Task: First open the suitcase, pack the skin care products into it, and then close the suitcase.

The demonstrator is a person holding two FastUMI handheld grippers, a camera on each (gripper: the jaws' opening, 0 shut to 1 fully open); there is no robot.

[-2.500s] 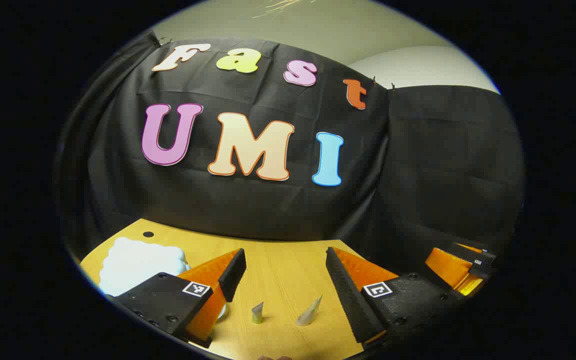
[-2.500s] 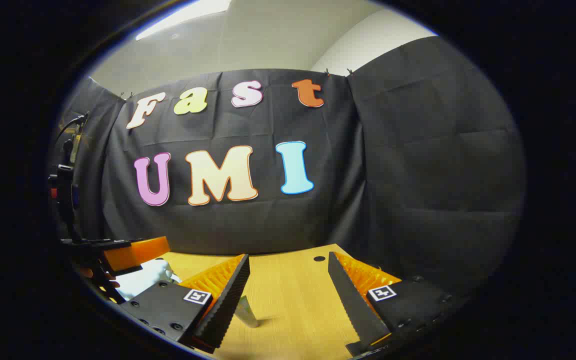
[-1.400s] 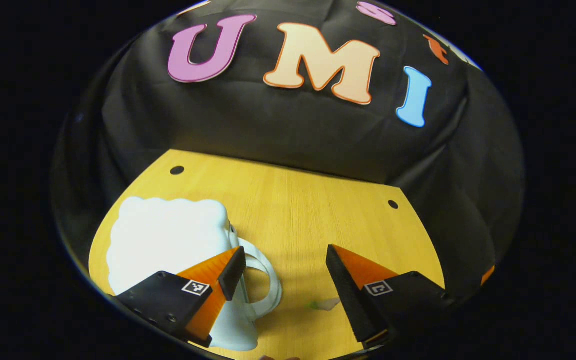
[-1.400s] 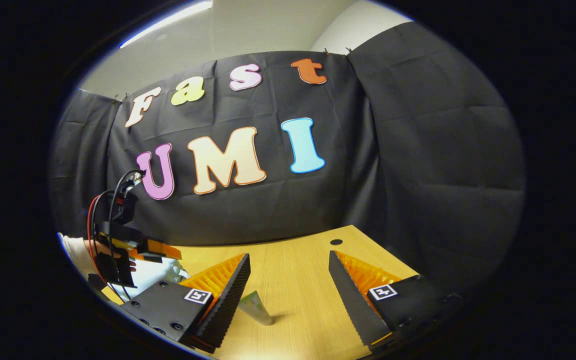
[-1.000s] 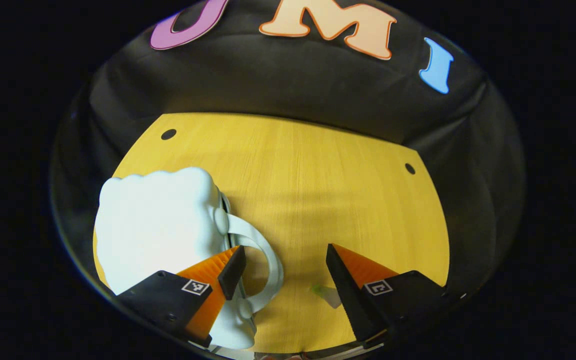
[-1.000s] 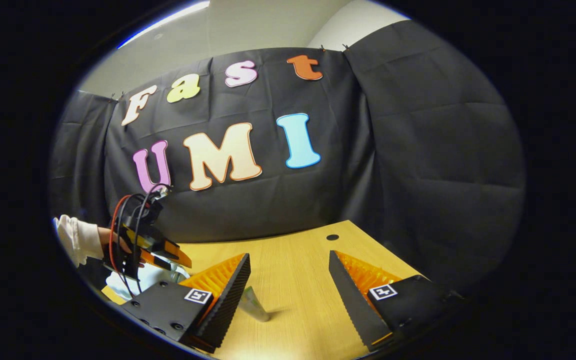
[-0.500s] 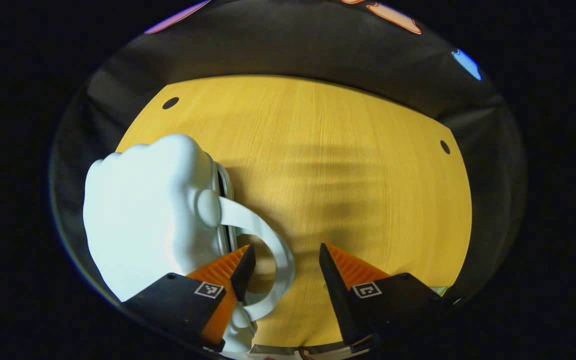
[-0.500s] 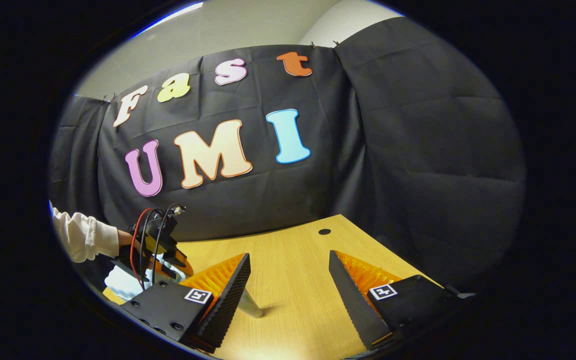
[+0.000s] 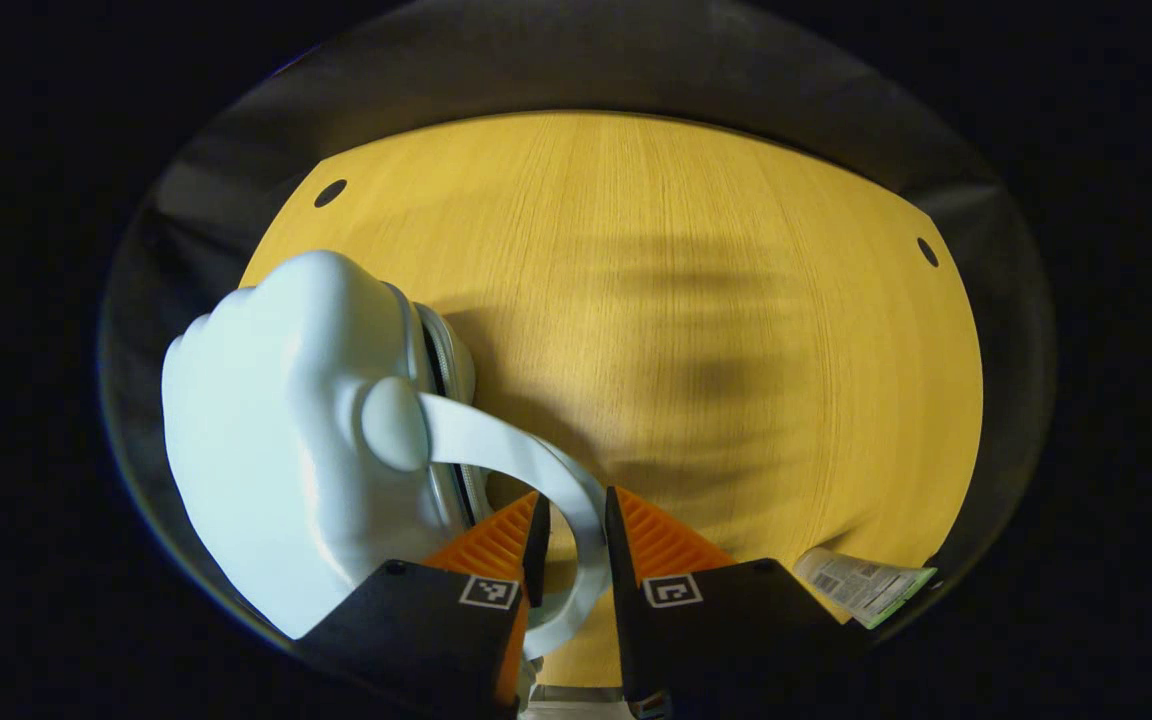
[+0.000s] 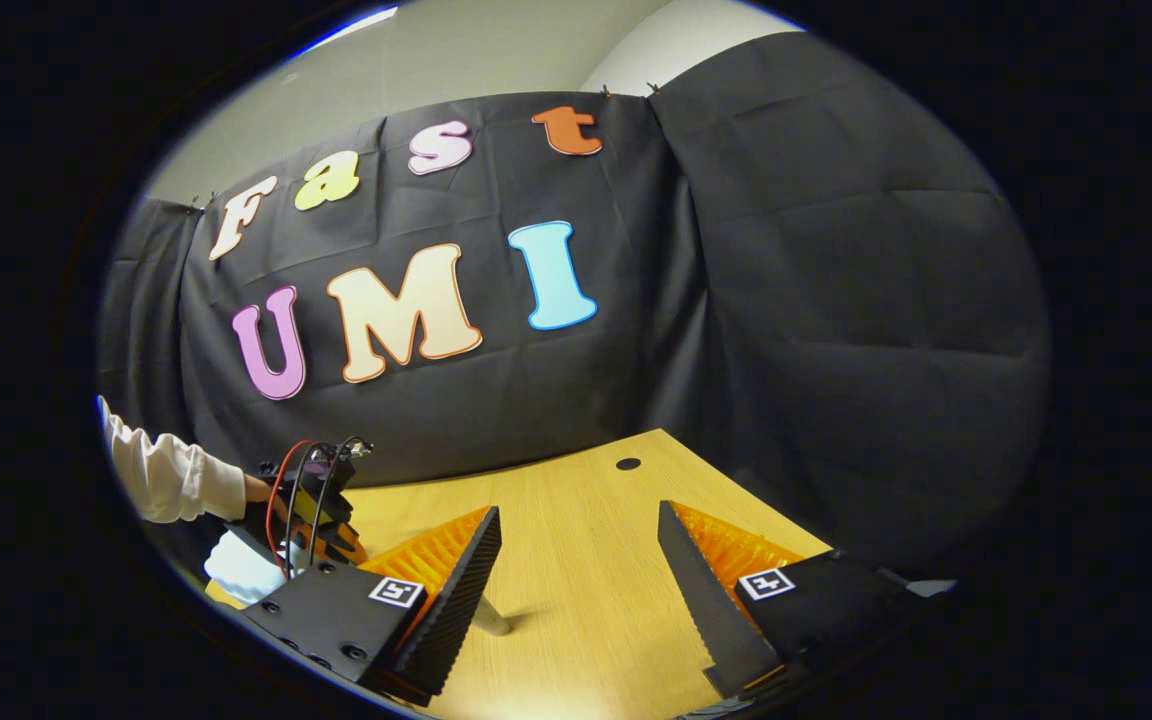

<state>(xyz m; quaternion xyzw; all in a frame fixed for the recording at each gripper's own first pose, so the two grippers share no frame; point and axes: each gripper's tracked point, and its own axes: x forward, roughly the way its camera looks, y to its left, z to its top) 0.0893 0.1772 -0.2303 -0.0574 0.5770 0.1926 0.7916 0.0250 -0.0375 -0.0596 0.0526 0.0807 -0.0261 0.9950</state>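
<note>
1. Looking down along the left gripper [image 9: 572, 540] in the left gripper view, its fingers [image 9: 534, 535] have the white loop handle [image 9: 536, 470] of the suitcase [image 9: 276, 440] between them, drawn in close on either side of the strap; whether both fingers actually press on it I cannot tell.
2. The suitcase, a pale, cloud-shaped shell, sits on the left part of the yellow wooden desk [image 9: 696, 300], and the zip seam along its right edge looks closed.
3. The handle arches out from a round boss on the shell and curves down into the gap between the fingers.
4. A skin care tube [image 9: 861, 583] lies flat on the desk by the near right edge, just beside the left gripper's body and well apart from the suitcase.
5. Over in the right gripper view, the right gripper [image 10: 581, 560] hangs above the desk with its fingers [image 10: 706, 590] spread wide, grasping nothing.
6. A second small tube [image 10: 489, 617] stands on the desk just beside the inner face of the nearer finger, partly hidden behind it, so contact is unclear.
7. Far off at the left of that view, a hand [image 10: 258, 490] in a white sleeve [image 10: 166, 475] holds the left gripper down at the suitcase.
</note>
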